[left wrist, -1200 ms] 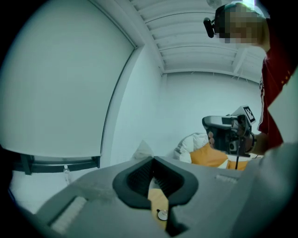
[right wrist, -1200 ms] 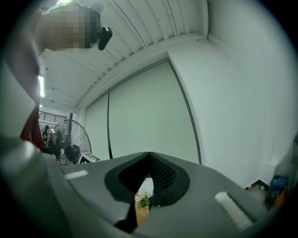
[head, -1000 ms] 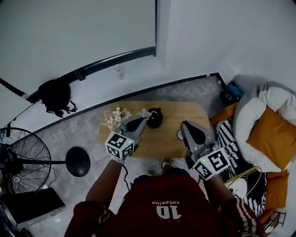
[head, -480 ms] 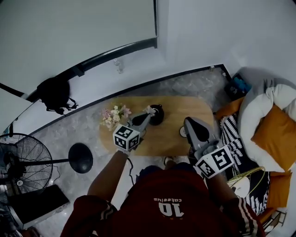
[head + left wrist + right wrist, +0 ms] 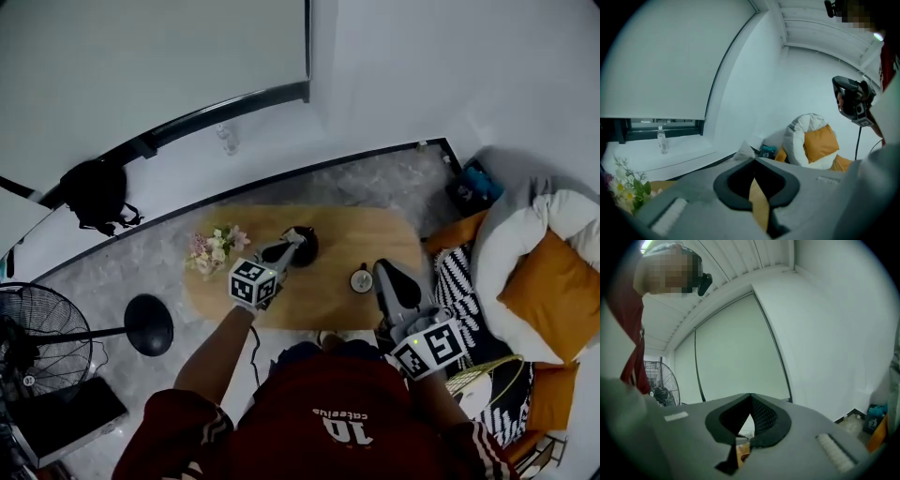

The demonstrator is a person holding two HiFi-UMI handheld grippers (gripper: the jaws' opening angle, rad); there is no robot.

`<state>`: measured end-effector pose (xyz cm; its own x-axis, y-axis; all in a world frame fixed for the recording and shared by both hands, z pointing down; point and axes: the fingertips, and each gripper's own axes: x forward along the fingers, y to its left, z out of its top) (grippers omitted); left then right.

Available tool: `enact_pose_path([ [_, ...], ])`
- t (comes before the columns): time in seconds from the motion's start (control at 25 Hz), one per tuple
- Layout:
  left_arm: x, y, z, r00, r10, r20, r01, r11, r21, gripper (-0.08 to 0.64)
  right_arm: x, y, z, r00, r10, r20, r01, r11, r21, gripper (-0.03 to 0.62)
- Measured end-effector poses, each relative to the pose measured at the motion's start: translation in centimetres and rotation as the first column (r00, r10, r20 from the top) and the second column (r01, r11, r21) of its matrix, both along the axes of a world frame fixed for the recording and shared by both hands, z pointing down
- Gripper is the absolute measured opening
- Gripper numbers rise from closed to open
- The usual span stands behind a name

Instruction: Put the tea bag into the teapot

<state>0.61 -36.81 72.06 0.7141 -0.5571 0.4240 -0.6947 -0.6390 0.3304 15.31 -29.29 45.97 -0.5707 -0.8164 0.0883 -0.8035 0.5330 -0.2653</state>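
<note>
A black teapot [image 5: 304, 249] stands at the far middle of the oval wooden table [image 5: 328, 298]. My left gripper [image 5: 296, 237] reaches over the teapot's near left side, shut on a small pale tea bag [image 5: 744, 150] that pokes out beyond its tips. In the left gripper view the left gripper [image 5: 753, 160] has its jaws closed together. My right gripper [image 5: 380, 267] hovers over the table's right part, apart from the teapot. In the right gripper view the right gripper [image 5: 750, 395] has its tips meeting, with nothing between them.
A small round dark thing with a pale rim [image 5: 362, 278] lies on the table just left of the right gripper. A bunch of flowers [image 5: 212, 249] stands at the table's left end. A fan [image 5: 37, 352] is on the floor at left and a chair with orange cushions [image 5: 544, 281] at right.
The left gripper with the tea bag has moved from beside the teapot to over it. The right gripper has stayed about where it was over the table's right part.
</note>
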Motion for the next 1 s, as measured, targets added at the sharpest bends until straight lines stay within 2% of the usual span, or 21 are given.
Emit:
enact_pose_path([
  [0.36,0.4,-1.4,5.9,0.999,-0.04,0.021,0.042,0.993,-0.115,0.005,1.2,-1.9,1.5,0.999,0.011,-0.033,-0.012,1.0,-0.026,0.003],
  [0.6,0.9,-1.8,7.6,0.998,-0.063,0.017,0.065,0.986,-0.15,0.009,2.0,-2.5,2.7,0.999,0.015,-0.039,-0.017,0.998,-0.055,0.003],
  [0.84,0.8,-1.7,8.0,0.996,-0.09,0.026,0.093,0.984,-0.151,0.089,1.9,-2.4,3.2,0.999,0.009,-0.04,-0.012,0.998,-0.062,0.003],
  [1.0,0.8,-1.7,7.7,0.996,-0.092,0.02,0.094,0.986,-0.138,0.116,1.7,-2.1,3.4,0.999,-0.002,-0.044,-0.001,0.998,-0.059,0.003],
])
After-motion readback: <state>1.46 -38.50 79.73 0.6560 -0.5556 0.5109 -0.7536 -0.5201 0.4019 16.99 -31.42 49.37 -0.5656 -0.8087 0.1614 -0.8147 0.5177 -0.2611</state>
